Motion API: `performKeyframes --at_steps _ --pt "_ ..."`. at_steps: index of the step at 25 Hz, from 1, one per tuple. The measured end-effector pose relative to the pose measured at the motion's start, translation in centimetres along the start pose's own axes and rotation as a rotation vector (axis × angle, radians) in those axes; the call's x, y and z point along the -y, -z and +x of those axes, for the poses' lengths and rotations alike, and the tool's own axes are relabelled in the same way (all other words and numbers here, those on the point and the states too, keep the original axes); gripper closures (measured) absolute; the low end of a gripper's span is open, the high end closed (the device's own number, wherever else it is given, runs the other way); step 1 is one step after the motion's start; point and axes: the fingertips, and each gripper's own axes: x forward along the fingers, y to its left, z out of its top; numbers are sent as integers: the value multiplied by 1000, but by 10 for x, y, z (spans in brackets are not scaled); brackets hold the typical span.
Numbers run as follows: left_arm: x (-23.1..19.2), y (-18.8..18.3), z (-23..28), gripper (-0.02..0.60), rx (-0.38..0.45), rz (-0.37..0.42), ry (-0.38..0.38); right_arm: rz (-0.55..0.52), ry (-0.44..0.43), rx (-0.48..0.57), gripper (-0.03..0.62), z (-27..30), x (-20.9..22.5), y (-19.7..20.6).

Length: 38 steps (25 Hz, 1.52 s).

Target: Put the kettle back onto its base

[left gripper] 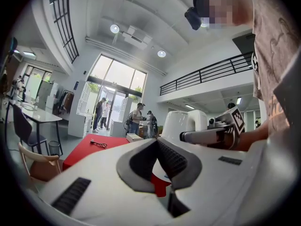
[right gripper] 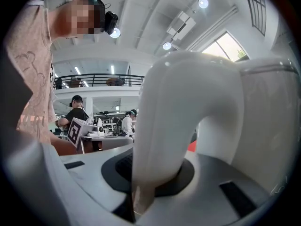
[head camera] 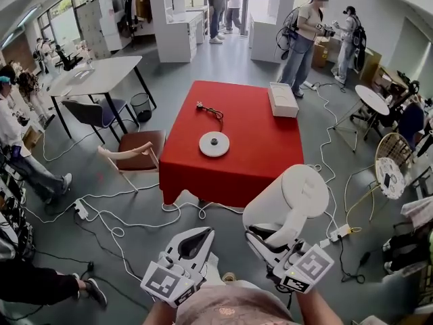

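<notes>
**Head view.** One red table (head camera: 257, 156) carries three things: one round white base (head camera: 214, 143) near its middle, the base's single black cord (head camera: 214, 112) running toward the far edge, and one white box (head camera: 283, 99) at the far right corner. The base is bare.

One white kettle (head camera: 292, 198) hangs in the air off the table's near right corner, well apart from the base. My right gripper (head camera: 266, 240) carries it. My left gripper (head camera: 206, 233) hovers beside it, to the left.

One wooden chair (head camera: 139, 153) stands at the table's left side. Loose white cables (head camera: 135, 212) lie on the floor.

**Right gripper view.** My two jaws are clamped on the kettle's one handle (right gripper: 160, 140), which arches up between the pads.

**Left gripper view.** My left gripper's two jaws meet at their tips, with nothing held between them; the kettle shows beyond.
</notes>
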Motion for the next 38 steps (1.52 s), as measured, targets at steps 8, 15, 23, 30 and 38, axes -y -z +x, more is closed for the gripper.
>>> performKeyframes --at_steps 8,15,23,30,38 --pt "-15 -1 21 583 3 3 15 -2 9 9 525 13 21 -5" --pt "-41 4 40 583 -7 6 18 3 11 13 525 34 39 -5" --pt "-90 -3 79 583 -24 6 33 9 15 20 525 76 78 -15" --pt "-139 -14 118 583 -25 -6 56 19 16 15 525 121 116 -28" --pt "-195 -19 148 583 -40 -13 110 35 43 19 525 174 147 -39"
